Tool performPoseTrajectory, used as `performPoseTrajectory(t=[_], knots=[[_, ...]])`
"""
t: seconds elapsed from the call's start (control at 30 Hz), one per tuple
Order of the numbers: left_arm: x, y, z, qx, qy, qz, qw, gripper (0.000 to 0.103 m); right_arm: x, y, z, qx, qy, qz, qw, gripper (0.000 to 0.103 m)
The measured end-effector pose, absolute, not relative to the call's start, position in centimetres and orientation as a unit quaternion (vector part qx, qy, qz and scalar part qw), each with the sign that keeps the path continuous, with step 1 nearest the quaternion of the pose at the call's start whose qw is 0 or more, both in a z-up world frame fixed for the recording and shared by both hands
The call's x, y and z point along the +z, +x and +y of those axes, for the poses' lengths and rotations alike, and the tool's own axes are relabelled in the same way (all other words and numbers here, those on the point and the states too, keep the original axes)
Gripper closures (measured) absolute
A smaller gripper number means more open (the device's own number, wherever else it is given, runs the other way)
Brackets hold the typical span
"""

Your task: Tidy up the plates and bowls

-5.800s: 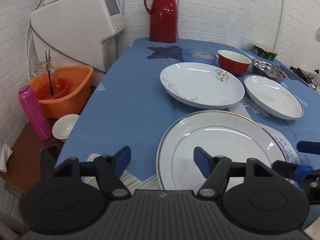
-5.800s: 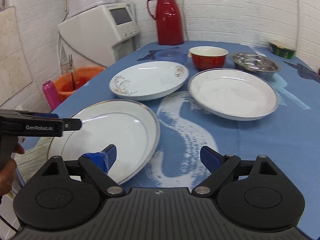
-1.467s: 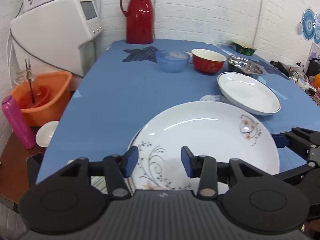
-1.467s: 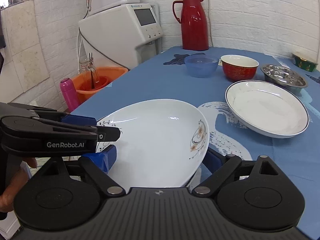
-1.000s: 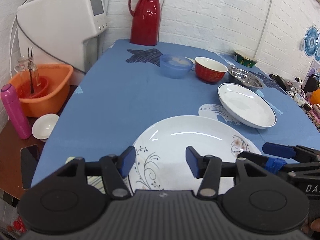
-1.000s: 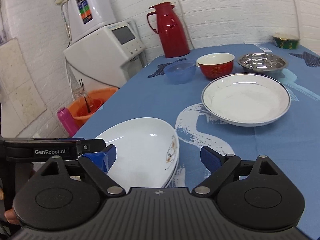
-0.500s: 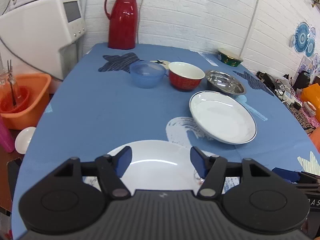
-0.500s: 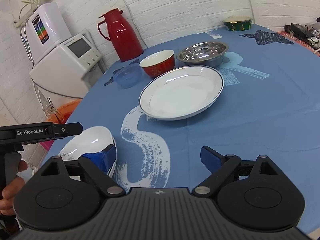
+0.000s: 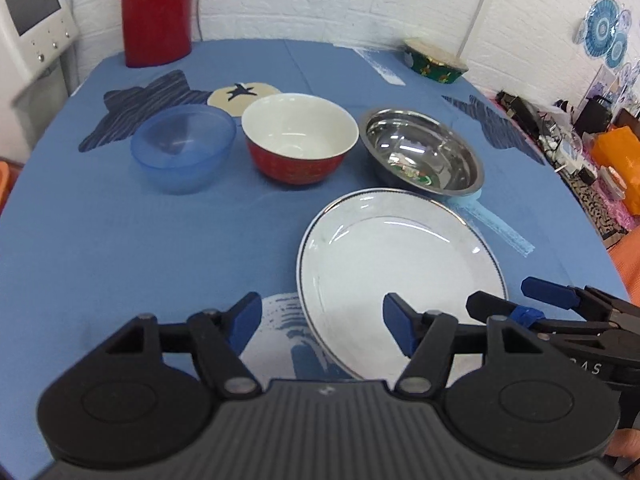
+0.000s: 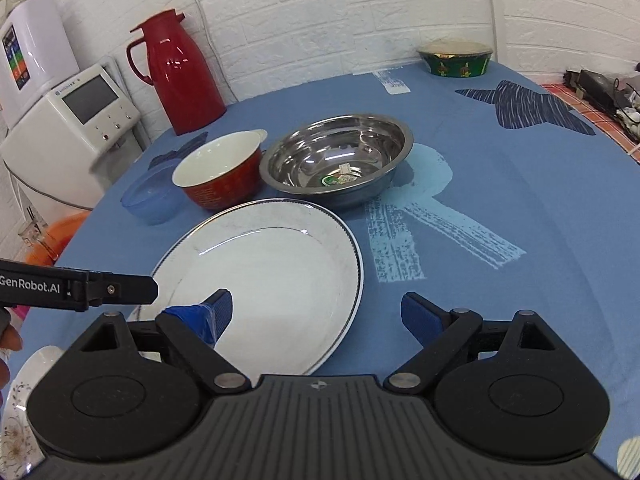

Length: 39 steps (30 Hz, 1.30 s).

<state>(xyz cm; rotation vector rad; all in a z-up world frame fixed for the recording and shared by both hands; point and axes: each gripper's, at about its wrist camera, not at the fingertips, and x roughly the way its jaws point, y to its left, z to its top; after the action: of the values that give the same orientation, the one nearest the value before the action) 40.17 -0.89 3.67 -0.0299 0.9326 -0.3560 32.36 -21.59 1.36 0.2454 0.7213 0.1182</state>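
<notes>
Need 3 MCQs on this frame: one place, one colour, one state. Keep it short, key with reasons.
1. What sits directly between the blue bowl and the steel bowl?
A. red thermos
B. red bowl
C. green bowl

2. What colour is the inside of the red bowl?
A. white
B. blue
C. red

3. What state are the right tongs in?
A. shut on the plate
B. shut on nothing
C. open, holding nothing

Key:
1 B, the three bowls stand in a row with the red one in the middle.
2 A, its inner wall shows white above the red outside.
3 C, the jaws stand wide apart over the near rim of the white plate, gripping nothing.
</notes>
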Motion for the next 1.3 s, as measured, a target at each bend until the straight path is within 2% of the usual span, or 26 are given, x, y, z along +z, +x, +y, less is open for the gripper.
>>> performPoseTrajectory(t=[0.17, 0.37, 0.53, 0.63, 0.73, 1.3], knots=[[2.1, 43.0, -2.8, -0.169, -0.001, 0.466, 0.869, 0.037, 0.1, 35.2, -20.9, 0.071, 0.098, 0.387, 0.914, 0.024], [0.5, 43.8, -3.0, -0.172, 0.001, 0.483, 0.858, 0.037, -0.6, 34.6, -19.2, 0.088, 0.015, 0.362, 0.928, 0.021], [0.4, 43.4, -3.7, -0.173, 0.019, 0.469, 0.866, 0.038, -0.1, 34.6, -18.3, 0.111, 0.026, 0.376, 0.920, 0.021], [0.4, 43.0, -4.1, -0.170, 0.033, 0.458, 0.872, 0.049, -0.2, 34.3, -18.2, 0.115, 0.049, 0.367, 0.922, 0.021], [0.5, 43.0, -3.5, -0.173, 0.026, 0.459, 0.871, 0.057, -0.1, 34.2, -18.1, 0.110, 0.063, 0.365, 0.922, 0.021], [5.1, 39.0, -1.0, -0.161, 0.012, 0.426, 0.890, 0.057, 4.5, 30.7, -15.7, 0.110, 0.079, 0.340, 0.931, 0.021]])
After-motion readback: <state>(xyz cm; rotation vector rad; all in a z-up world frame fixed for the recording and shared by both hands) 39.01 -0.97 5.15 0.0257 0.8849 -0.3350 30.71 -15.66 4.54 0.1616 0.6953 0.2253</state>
